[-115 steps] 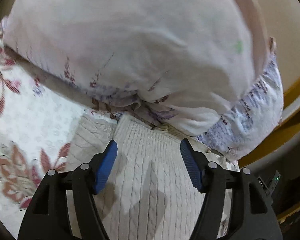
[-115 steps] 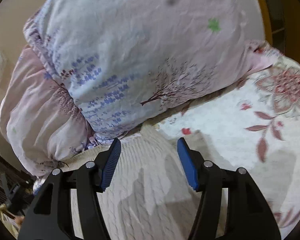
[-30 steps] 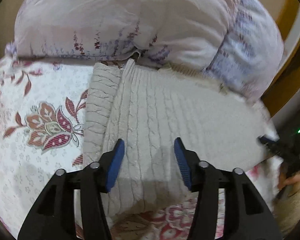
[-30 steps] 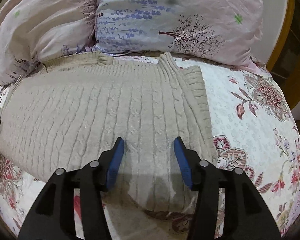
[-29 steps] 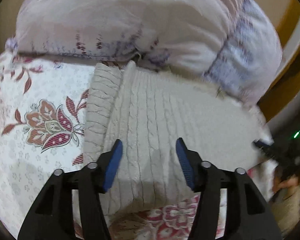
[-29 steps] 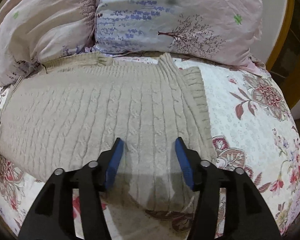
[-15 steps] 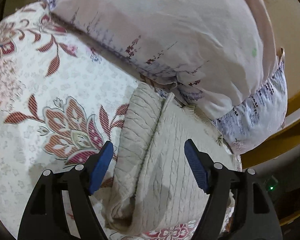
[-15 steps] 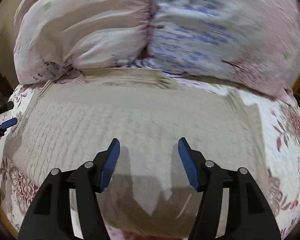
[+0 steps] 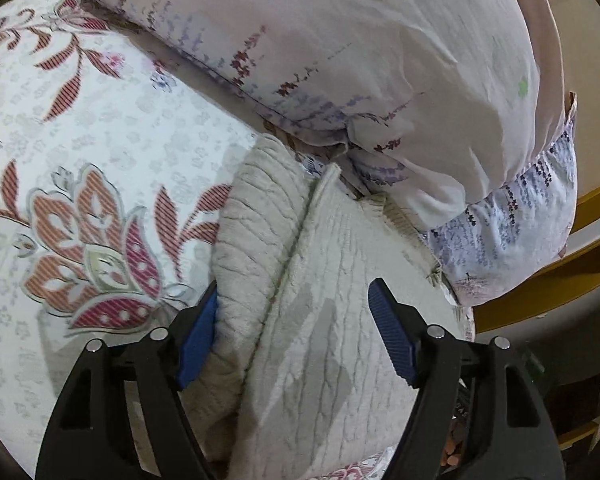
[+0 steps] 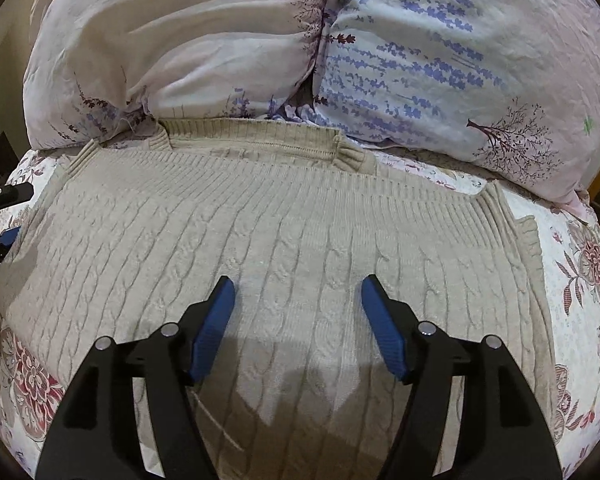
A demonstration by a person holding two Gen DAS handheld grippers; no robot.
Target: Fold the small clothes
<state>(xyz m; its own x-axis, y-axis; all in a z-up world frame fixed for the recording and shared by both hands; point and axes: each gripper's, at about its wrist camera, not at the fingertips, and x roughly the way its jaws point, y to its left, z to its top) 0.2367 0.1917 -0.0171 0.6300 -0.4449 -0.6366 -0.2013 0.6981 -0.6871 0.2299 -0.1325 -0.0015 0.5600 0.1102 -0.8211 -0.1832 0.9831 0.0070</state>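
Cream cable-knit is filling the middle of my right wrist view: the sweater [image 10: 300, 240] is lying flat on the floral bedsheet [image 10: 580, 280], its ribbed collar [image 10: 256, 136] sitting in the upper centre of the frame and touching the pillows. A sleeve is lying folded along the garment's right edge, at the right of the frame. My right gripper [image 10: 298, 328] is hovering over the lower centre of the knit with its blue pads spread wide and nothing between them.

In the left wrist view the sweater [image 9: 332, 320] is running from the bottom centre up toward the middle, with a folded sleeve [image 9: 256, 232] lying alongside its left edge. My left gripper [image 9: 292, 332] is standing open too, straddling that sleeve edge; its left pad [image 9: 198, 344] seems to be touching the knit, though the angle is leaving me unsure.

The pink pillow [image 10: 180, 40] is occupying the upper left of the right wrist view and the lavender-print pillow [image 10: 460, 48] the upper right. A wooden bed frame [image 9: 560, 280] is showing at the right edge of the left wrist view.
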